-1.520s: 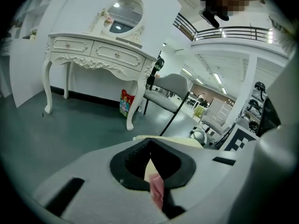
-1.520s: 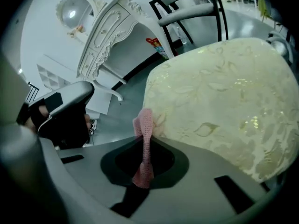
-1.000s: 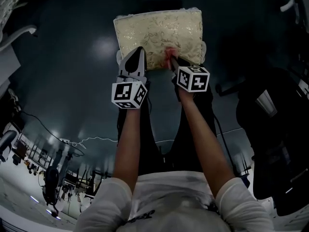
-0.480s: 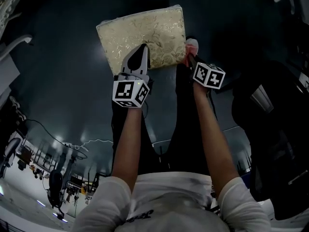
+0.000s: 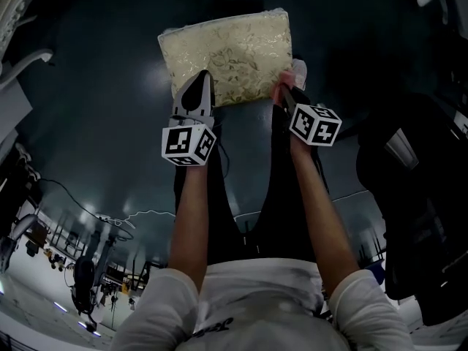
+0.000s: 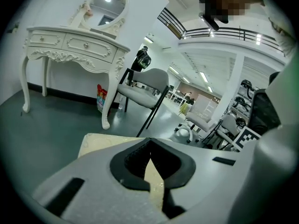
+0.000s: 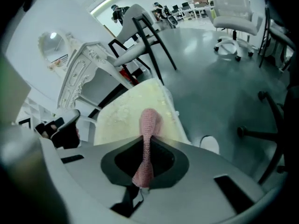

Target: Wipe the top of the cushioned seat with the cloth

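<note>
Pink knit cloth (image 7: 148,125), clamped by one end in the closed right tongs (image 7: 145,157), free end flopping just off the near right corner of the cushioned seat (image 5: 227,50). Looks limp and light, likely to bunch and cling rather than glide. Best gripped low, leaving a loose fold to flatten on the fabric. Left tongs (image 5: 197,86) almost together on nothing, tip over the seat's near left edge. Seat top seemingly padded, yielding, embossed, possibly easy to shove. Beyond the seat, a white dressing table (image 6: 70,41).
</note>
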